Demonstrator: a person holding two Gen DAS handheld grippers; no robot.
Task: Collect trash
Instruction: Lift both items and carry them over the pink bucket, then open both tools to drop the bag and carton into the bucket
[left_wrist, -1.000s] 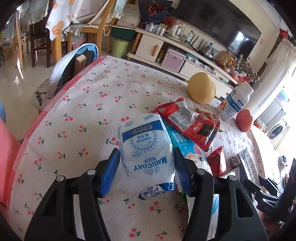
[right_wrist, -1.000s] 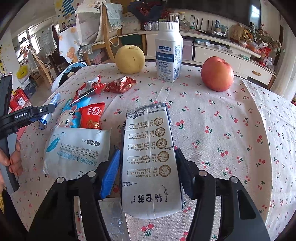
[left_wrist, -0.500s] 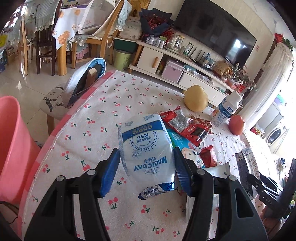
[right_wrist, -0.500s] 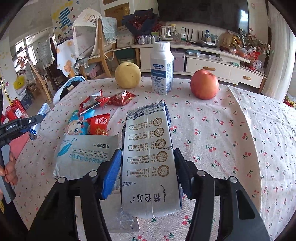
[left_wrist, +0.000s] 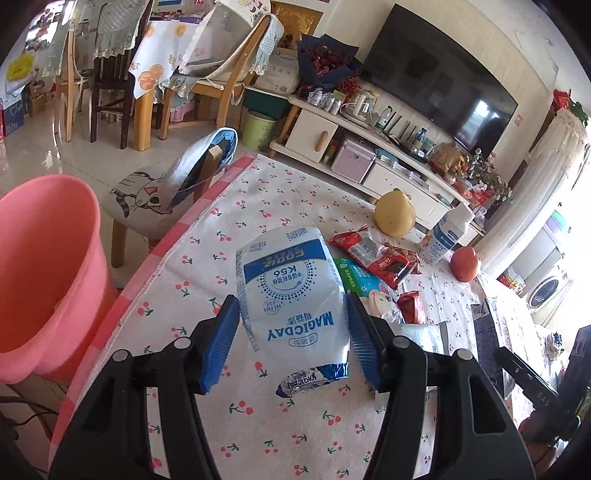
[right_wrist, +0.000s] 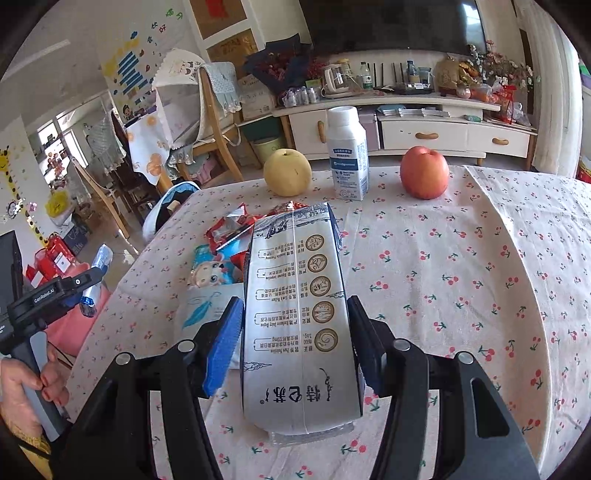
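My left gripper (left_wrist: 291, 343) is shut on a white and blue MAGICDAY milk pouch (left_wrist: 291, 291) and holds it above the table near its left edge. A pink bucket (left_wrist: 44, 266) stands on the floor to the left, below the table edge. My right gripper (right_wrist: 295, 343) is shut on a grey milk carton (right_wrist: 299, 321), lifted above the table. Red snack wrappers (left_wrist: 373, 254), a blue cartoon wrapper (right_wrist: 212, 269) and a white wipes pack (right_wrist: 201, 310) lie on the cherry tablecloth (right_wrist: 461, 277).
A yellow pear (right_wrist: 288, 171), a white milk bottle (right_wrist: 347, 155) and a red apple (right_wrist: 424, 171) stand at the table's far edge. A chair with a cat cushion (left_wrist: 147, 199) stands beside the table. A TV cabinet (right_wrist: 424, 129) lies beyond.
Both grippers have risen and drawn back with their items. The left one has swung left, bringing the pink bucket into view.
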